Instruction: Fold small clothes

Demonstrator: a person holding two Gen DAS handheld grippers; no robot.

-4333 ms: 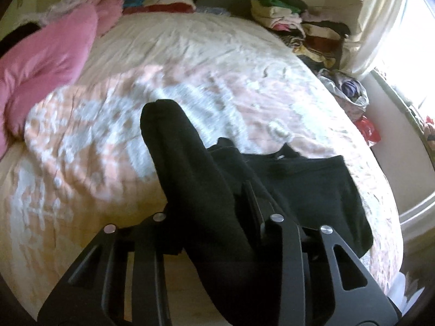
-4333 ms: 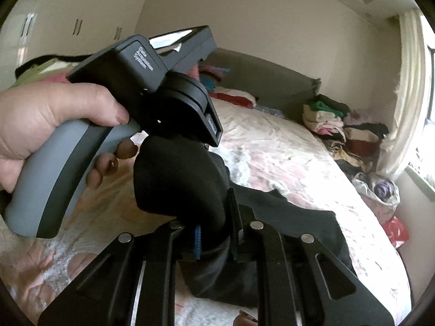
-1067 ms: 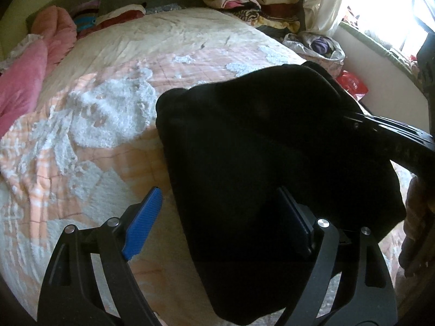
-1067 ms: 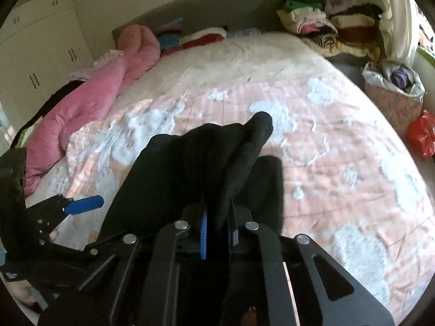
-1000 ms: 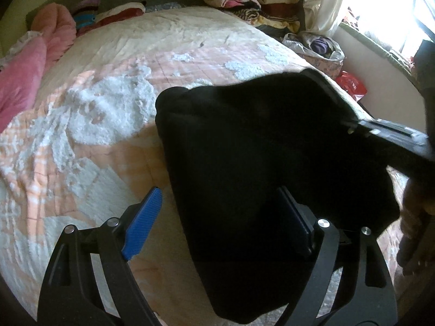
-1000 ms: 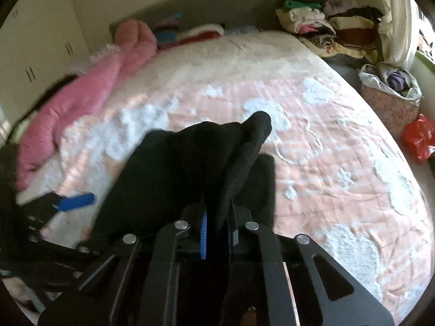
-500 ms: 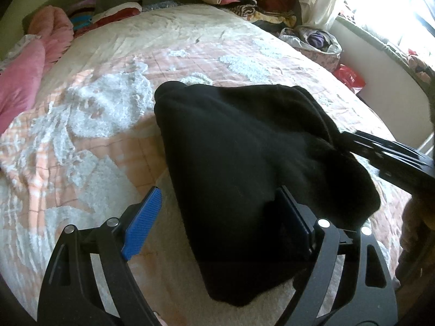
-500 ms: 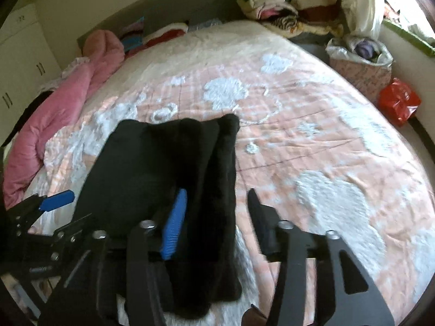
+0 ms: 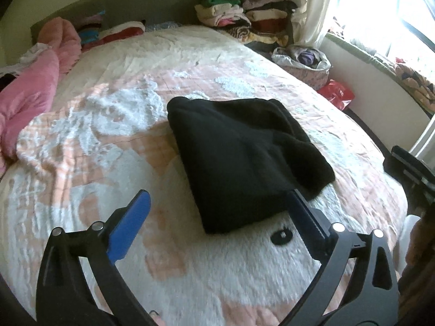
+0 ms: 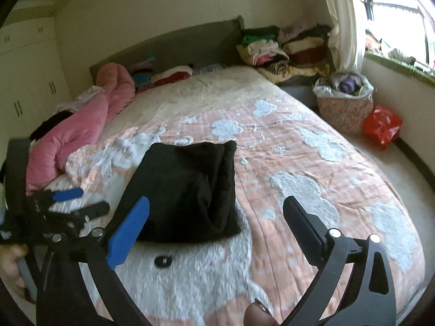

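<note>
A black garment [image 9: 239, 160] lies folded into a compact rectangle on the pink and white bedspread [image 9: 114, 141]; it also shows in the right wrist view [image 10: 187, 190]. My left gripper [image 9: 217, 212] is open and empty, held above the bed just short of the garment's near edge. It also appears at the left of the right wrist view [image 10: 70, 201]. My right gripper [image 10: 217, 214] is open and empty, above the bed near the garment's near right corner. Neither gripper touches the garment.
A pink quilt [image 9: 30, 87] lies along the bed's left side. Stacked folded clothes [image 10: 285, 49] stand at the head corner by the curtain. A basket of clothes [image 10: 345, 97] and a red bag [image 10: 383, 125] stand on the floor to the right.
Both grippers held the black garment up earlier. The right gripper opened half a second ago, the garment now lies flat on the bed, and both grippers have drawn back from it.
</note>
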